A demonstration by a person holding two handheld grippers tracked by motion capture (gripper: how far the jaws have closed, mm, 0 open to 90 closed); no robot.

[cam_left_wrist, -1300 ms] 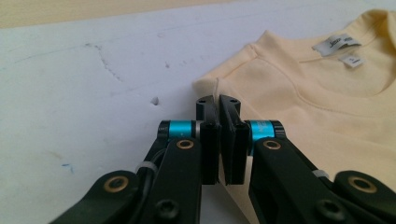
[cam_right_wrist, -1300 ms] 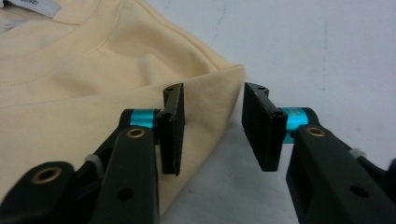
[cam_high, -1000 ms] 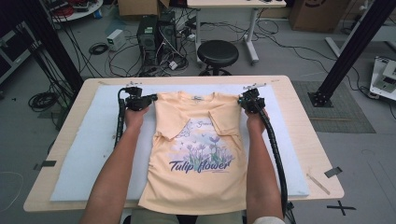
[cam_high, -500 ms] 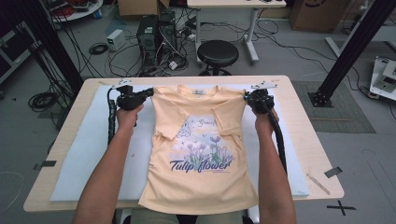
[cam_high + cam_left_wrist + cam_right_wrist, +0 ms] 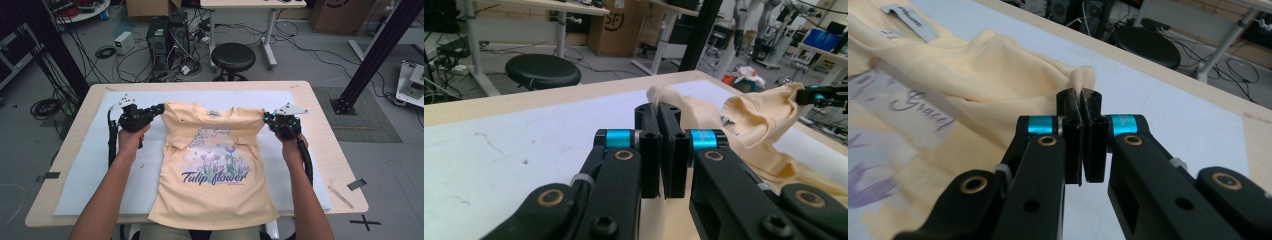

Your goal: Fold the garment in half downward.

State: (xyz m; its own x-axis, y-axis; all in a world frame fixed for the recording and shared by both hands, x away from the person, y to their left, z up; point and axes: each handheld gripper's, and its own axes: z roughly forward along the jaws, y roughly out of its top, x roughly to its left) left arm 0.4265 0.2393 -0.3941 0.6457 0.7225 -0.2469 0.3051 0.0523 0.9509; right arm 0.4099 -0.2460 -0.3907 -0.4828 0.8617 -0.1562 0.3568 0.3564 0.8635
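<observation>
T-shirt (image 5: 215, 172), pale orange w/ purple "Tulip flower" print, lies face up on the white mat (image 5: 90, 170) that covers the wooden table (image 5: 335, 150); hem hangs just over the near edge, collar end is toward the far edge. Going left to right in the high view: person's left forearm comes in from the bottom, and the left hand-held gripper (image 5: 161, 106) sits at the shirt's left shoulder, jaws pressed together on a pinch of the fabric, w/ grey plate on top and black cable trailing down beside the wrist. In the left gripper view the left hand-held gripper (image 5: 659, 111) has both black jaws closed w/ a fold of orange cloth poking up between the tips; shoulder edge looks lifted a bit off the mat there, the rest bunched to the right. Middle: collar w/ white neck label (image 5: 214, 113), top part of the shirt folded and wrinkled between the two grips, lower body flat. Right: right hand-held gripper (image 5: 266, 117) is clamped on the shirt's right shoulder the same way, right forearm below it. In the right gripper view the right hand-held gripper (image 5: 1081, 96) also has jaws together on a small fold of cloth, label (image 5: 909, 21) at upper left. Black stool (image 5: 232, 56) stands on the floor beyond the table's far edge.
</observation>
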